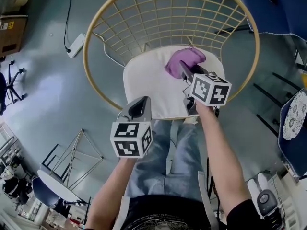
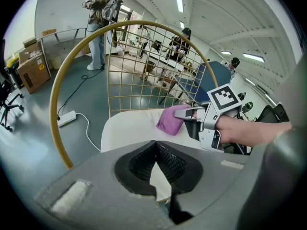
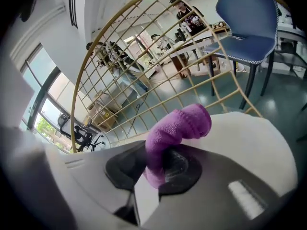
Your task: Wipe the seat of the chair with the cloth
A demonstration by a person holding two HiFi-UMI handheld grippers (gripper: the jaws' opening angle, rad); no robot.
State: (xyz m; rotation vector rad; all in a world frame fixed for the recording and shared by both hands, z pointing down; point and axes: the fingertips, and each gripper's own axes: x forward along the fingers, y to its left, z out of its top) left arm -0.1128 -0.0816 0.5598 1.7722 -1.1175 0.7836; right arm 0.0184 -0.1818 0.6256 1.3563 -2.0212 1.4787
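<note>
The chair has a white seat [image 1: 146, 87] inside a gold wire hoop back [image 1: 168, 8]. A purple cloth [image 1: 184, 60] lies bunched on the seat's far right part, and my right gripper [image 1: 184, 70] is shut on it from the near side. The right gripper view shows the cloth [image 3: 180, 126] curling up out of the jaws over the seat [image 3: 261, 138]. My left gripper [image 1: 139, 107] hovers at the seat's front edge, shut with nothing in it. From the left gripper view, the cloth [image 2: 169, 120] and right gripper [image 2: 186, 113] are ahead on the seat [image 2: 127, 128].
The person's legs in jeans [image 1: 182, 152] stand just in front of the chair. A blue chair [image 1: 271, 4] is at the far right, a white power strip [image 1: 76, 45] with its cable lies left of the hoop, and a cardboard box [image 1: 12, 32] is far left. People [image 2: 98, 23] stand in the background.
</note>
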